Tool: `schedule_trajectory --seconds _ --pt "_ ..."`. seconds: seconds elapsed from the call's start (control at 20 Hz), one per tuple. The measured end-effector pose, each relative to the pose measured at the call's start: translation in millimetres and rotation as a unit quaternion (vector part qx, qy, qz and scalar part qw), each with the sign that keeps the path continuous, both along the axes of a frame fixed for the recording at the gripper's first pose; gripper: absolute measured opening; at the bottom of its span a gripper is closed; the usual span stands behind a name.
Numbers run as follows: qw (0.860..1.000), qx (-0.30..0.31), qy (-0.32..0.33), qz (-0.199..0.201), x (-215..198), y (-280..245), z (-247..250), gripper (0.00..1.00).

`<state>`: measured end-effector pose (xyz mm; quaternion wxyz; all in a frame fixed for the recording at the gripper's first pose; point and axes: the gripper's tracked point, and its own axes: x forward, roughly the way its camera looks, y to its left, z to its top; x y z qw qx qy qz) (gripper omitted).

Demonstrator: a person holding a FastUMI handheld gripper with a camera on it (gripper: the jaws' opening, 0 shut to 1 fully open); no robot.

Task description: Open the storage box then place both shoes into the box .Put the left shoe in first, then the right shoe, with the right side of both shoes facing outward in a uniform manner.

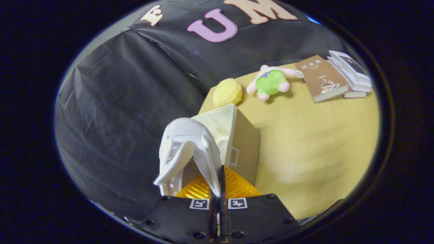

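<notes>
My gripper (218, 189) is shut on the side wall of a white mesh sneaker (184, 149), which hangs lifted with its toe pointing away from me. The fingers are pressed together with the shoe's thin collar edge between them. Just beyond and right of the shoe stands the beige fabric storage box (242, 139) on the yellow table (312, 145); its top is open and a pale lining shows inside. The shoe hovers over the box's near left side. The sneaker's inside is open toward me, and its sole is hidden.
A yellow plush ball (227, 92) and a green and pink plush toy (271, 83) lie behind the box. A brown book (322, 79) and stacked white books (351, 73) lie at the far right of the table. The black cloth wall hangs left of the table edge.
</notes>
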<state>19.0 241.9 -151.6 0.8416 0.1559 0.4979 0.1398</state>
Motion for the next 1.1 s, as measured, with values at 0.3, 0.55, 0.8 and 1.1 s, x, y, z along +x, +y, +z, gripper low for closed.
schedule_trajectory --seconds 0.3,0.55,0.8,1.1 --pt "1.0 -0.016 0.01 0.008 20 46 -30 0.06" --pt "0.999 -0.036 0.019 -0.015 27 49 -41 0.06" --pt "0.998 -0.046 0.006 -0.05 49 45 -41 0.06" --pt "0.99 -0.13 -0.003 -0.06 58 22 -76 0.06"
